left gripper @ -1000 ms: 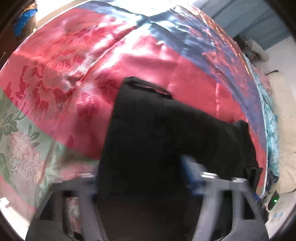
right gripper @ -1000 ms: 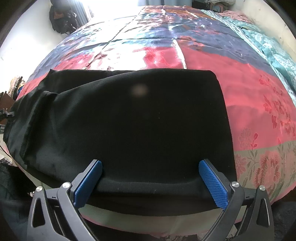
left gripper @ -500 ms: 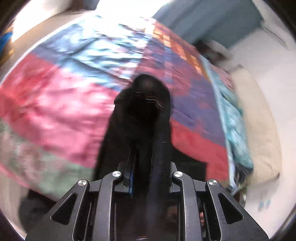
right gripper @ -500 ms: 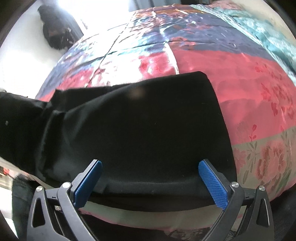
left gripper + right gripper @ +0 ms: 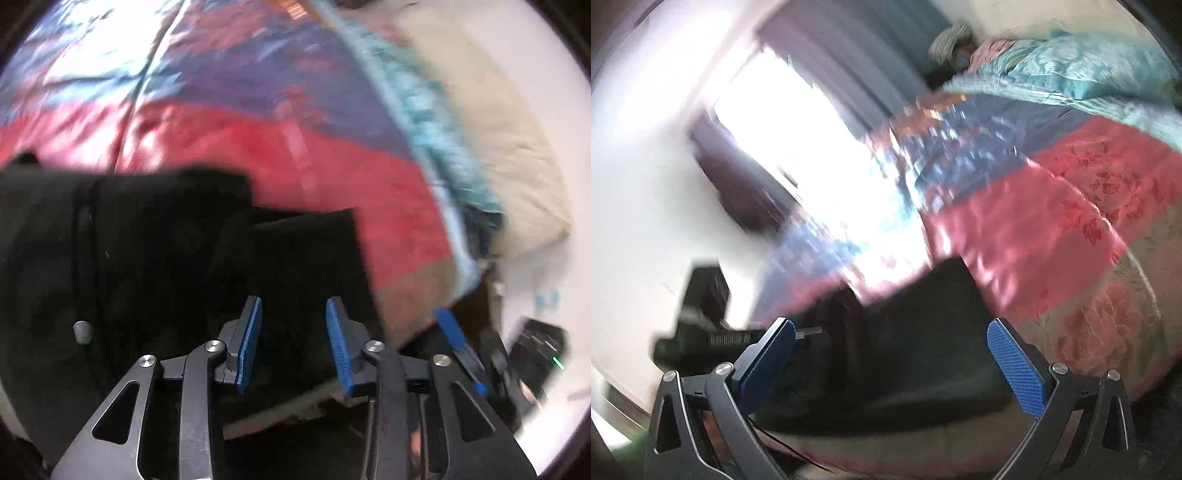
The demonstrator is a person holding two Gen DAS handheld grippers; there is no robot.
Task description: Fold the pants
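With our left claw [image 5: 293, 343] part-open and our right claw [image 5: 890, 363] wide, both holding nothing, the loosely stacked pants [image 5: 155, 251] at nine o'clock on the bed [image 5: 332, 155] may slump apart.

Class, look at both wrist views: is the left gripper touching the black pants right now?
Cannot tell. In the left wrist view, the left gripper is open over the pants, but black on black hides any gap.

The pants [image 5: 155, 236] lie on the quilt [image 5: 332, 162], near its front edge. The left gripper [image 5: 293, 336] stands over the pants, at their right end, and the right gripper [image 5: 890, 354] is over them too. To the right of the quilt, just beside it, lies a pillow [image 5: 491, 122].
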